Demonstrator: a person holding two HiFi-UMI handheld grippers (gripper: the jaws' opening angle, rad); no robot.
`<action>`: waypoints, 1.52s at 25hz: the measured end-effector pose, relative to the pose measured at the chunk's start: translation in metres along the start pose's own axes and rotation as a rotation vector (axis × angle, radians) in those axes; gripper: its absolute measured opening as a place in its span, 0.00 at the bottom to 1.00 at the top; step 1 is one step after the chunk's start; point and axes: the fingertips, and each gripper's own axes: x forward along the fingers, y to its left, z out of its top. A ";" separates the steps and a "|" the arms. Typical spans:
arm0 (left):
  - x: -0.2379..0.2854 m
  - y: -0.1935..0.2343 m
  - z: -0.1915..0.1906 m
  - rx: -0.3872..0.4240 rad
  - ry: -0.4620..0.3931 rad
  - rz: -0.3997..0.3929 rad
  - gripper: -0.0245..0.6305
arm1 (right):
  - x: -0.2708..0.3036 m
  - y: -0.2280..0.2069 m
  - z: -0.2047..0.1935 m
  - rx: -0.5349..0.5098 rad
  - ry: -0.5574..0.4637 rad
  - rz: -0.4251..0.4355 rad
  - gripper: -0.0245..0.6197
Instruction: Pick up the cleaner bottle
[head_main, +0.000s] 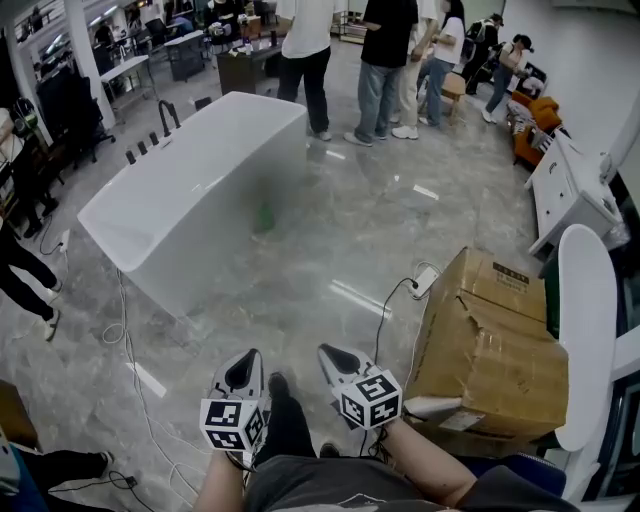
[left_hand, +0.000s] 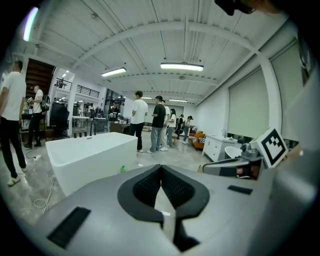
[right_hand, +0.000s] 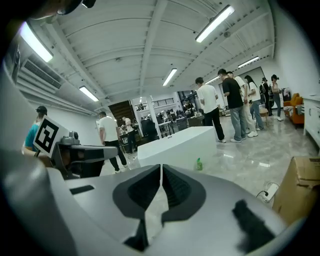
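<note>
The cleaner bottle (head_main: 265, 215) is small and green and stands on the marble floor against the side of a white bathtub (head_main: 190, 180). It also shows as a small green bottle (left_hand: 122, 169) in the left gripper view and as the same bottle (right_hand: 199, 164) in the right gripper view, far ahead of both jaws. My left gripper (head_main: 247, 362) and right gripper (head_main: 333, 358) are held side by side low in the head view, well short of the bottle. Both point toward the tub, jaws shut, nothing between them.
A large cardboard box (head_main: 490, 340) and a white chair (head_main: 587, 330) stand close on the right. Cables (head_main: 130, 340) and a power strip (head_main: 425, 280) lie on the floor. Several people (head_main: 385, 60) stand beyond the tub. A white cabinet (head_main: 570, 195) lines the right wall.
</note>
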 end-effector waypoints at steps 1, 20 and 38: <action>0.011 0.009 0.002 -0.013 -0.003 -0.001 0.06 | 0.011 -0.007 0.002 -0.009 0.006 -0.008 0.08; 0.191 0.189 0.077 -0.026 0.061 -0.092 0.06 | 0.239 -0.085 0.108 0.047 0.067 -0.105 0.08; 0.263 0.263 0.107 -0.090 0.034 -0.037 0.06 | 0.331 -0.137 0.162 -0.006 0.066 -0.084 0.08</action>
